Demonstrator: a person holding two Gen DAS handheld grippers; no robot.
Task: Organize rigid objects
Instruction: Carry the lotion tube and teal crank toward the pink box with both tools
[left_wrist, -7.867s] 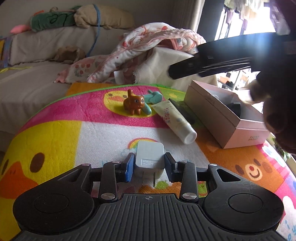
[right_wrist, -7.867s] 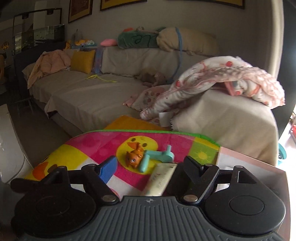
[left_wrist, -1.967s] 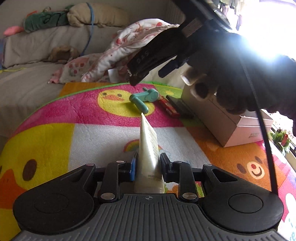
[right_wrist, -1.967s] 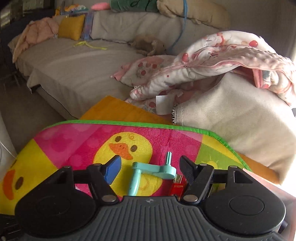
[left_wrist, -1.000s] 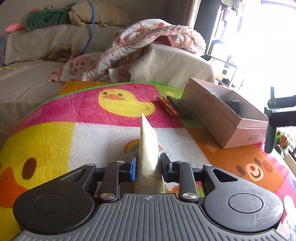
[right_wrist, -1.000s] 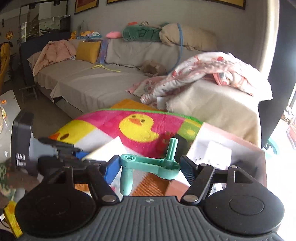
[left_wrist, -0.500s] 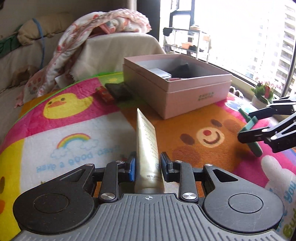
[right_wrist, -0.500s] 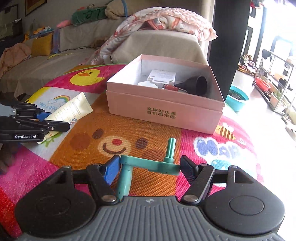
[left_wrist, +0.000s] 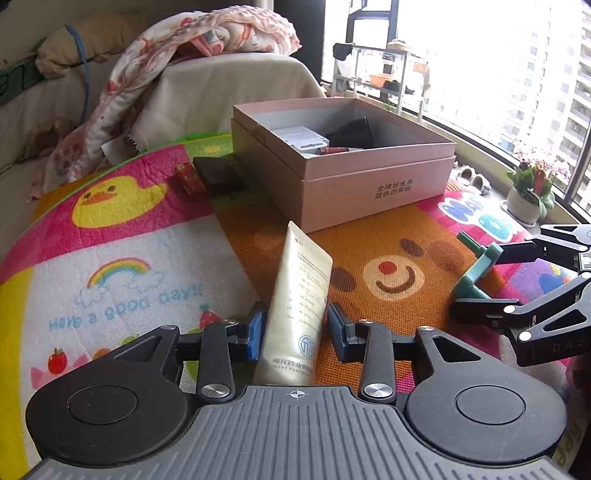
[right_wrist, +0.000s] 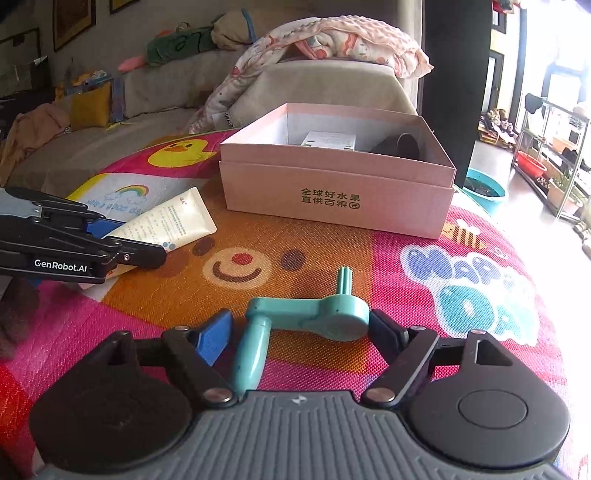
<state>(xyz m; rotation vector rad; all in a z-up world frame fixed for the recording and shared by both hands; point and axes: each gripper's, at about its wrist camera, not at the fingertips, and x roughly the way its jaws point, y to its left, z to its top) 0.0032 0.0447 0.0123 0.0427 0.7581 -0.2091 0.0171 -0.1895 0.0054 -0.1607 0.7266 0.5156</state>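
Low over the colourful play mat (left_wrist: 122, 254), the left gripper (left_wrist: 295, 328) has its jaws slightly apart around a cream tube (left_wrist: 301, 302); narrow gaps show beside the tube on both sides, so the blue pads (left_wrist: 256, 328) flank it without pressing. The tube lies lengthwise on the mat, its flat crimped end pointing far toward the pink box (left_wrist: 343, 173) and stopping just short of the box's near corner.

Further right, the right gripper (right_wrist: 301, 328) is spread wide around a teal crank handle (right_wrist: 314, 314). The crank's round end sits against the right pad, while the left pad stands off from its other end; its grip slants down toward the camera and a short peg stands upright.

Between both grippers and the box, a bare band of orange bear-face mat lies open. The box is lidless with low upright walls, holding a white packet (right_wrist: 328, 140) and a black object (right_wrist: 400, 146), with room left inside. Beyond the box's far left corner, a red item (left_wrist: 188, 177) and a flat black item (left_wrist: 218, 171) lie side by side.
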